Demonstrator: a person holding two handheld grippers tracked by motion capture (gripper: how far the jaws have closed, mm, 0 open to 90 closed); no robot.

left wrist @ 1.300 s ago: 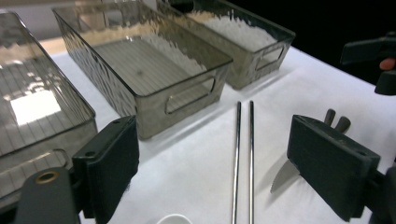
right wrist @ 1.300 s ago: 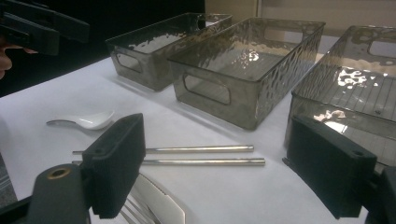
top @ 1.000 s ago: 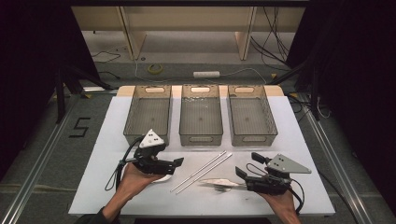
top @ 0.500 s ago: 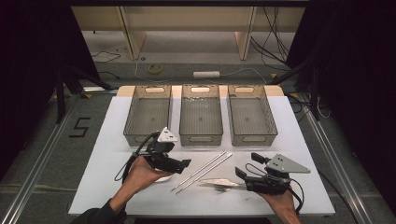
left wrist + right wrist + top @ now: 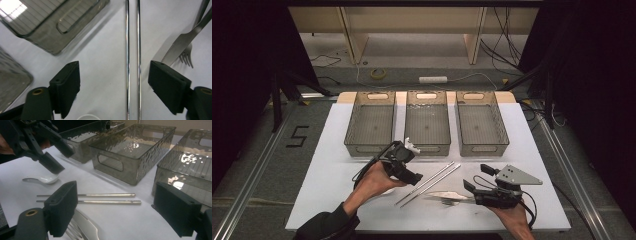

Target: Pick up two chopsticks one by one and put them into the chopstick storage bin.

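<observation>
On the white bench [image 5: 332,165], below three grey bins | chopsticks [image 5: 132,62]: paired steel rods, stiff, light, likely slippery; pinch both mid-length | left claw [image 5: 113,87] spread wide, straddling them from above | right claw [image 5: 112,207] spread, empty, near fork [image 5: 187,58] and knife [image 5: 180,43]

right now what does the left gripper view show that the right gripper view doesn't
Left gripper view alone: the serrated edge of the knife, lying on the fork, with the chopsticks running between its open jaws. Right gripper view alone: the white spoon in full under the left gripper, and three grey bins in a row. Both share the chopsticks, fork, knife, bins and white table.
</observation>
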